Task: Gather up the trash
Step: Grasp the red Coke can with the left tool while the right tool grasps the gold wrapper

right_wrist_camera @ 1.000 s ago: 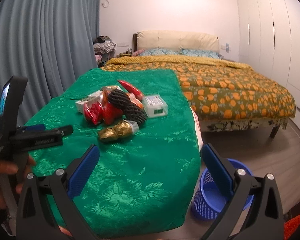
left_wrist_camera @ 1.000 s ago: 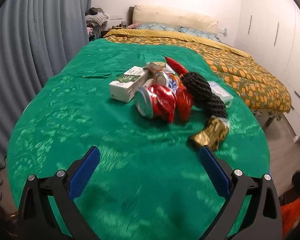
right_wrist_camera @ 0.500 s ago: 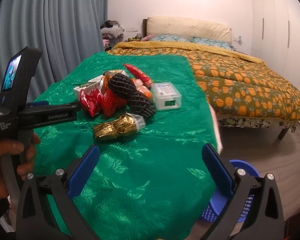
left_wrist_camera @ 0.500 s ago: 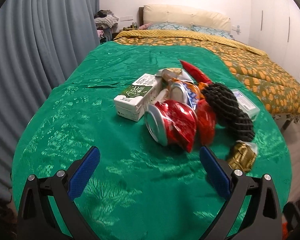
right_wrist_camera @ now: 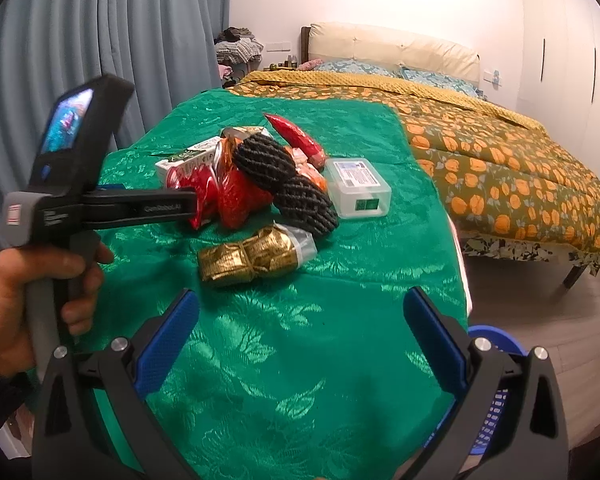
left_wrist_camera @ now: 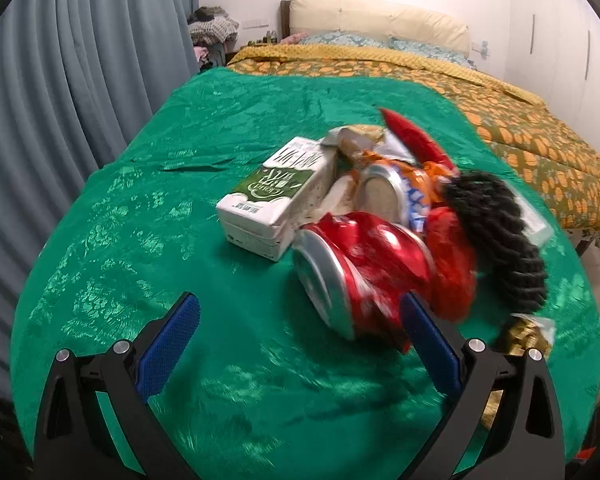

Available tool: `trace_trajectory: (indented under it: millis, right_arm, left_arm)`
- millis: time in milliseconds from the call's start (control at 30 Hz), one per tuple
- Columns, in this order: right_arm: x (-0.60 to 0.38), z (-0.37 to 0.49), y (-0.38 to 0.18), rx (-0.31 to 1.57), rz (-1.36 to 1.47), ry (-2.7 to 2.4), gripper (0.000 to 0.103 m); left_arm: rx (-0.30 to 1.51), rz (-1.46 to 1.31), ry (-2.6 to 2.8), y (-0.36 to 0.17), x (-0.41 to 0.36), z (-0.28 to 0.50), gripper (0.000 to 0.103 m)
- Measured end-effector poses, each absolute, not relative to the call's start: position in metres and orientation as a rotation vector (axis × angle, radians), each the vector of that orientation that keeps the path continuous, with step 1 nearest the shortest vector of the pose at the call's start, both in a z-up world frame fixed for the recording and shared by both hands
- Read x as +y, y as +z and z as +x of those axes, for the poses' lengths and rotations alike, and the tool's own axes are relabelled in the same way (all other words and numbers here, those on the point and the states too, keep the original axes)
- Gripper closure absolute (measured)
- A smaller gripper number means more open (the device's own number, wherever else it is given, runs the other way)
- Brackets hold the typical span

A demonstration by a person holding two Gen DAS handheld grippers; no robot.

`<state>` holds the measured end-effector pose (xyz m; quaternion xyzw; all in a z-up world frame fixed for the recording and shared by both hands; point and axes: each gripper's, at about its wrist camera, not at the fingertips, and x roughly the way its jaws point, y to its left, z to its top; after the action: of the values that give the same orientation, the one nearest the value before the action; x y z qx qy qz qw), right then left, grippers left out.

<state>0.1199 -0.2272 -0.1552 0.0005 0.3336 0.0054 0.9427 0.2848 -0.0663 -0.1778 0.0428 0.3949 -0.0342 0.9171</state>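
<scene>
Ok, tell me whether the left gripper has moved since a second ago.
Yes. The left gripper has moved forward toward the trash pile: the crushed red can and milk carton now loom larger, and the can sits near its right finger.

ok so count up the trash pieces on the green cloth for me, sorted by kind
Crushed cans: 2, the red can and the orange can
Cartons: 1, the milk carton
Black foam nets: 2, upper net and lower net
Clear plastic boxes: 1, the box
Wrappers or bags: at least 4, gold, long red, crinkled red, silver
Total: at least 10
</scene>
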Motion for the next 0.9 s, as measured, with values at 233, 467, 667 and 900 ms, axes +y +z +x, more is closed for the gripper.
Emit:
trace_trajectory:
  millis: [233, 467, 667, 900]
  right_arm:
    - [-0.229, 0.143, -0.152, 0.705, 0.025, 0.011, 0.005]
    - [-0.212, 0.204, -0.181, 0.857, 0.200, 0.032, 0.005]
    - [-0.198, 0.227, -0.204, 0.954, 0.091, -0.003, 0.004]
    - [-0.237, 0.189, -0.203, 0.981, 0.072, -0.002, 0.004]
  left_arm:
    - [0.828, 0.073, 0.002, -0.180, -0.013, 0.291, 0.004]
    - [0.847, 0.073, -0.085, -0.182, 0.022, 0.268, 0.004]
    - [0.943, 0.070, -0.195, -0.204, 0.009, 0.259, 0.004]
    - [0.962, 0.104, -0.159, -0.208, -0.002, 0.259, 0.004]
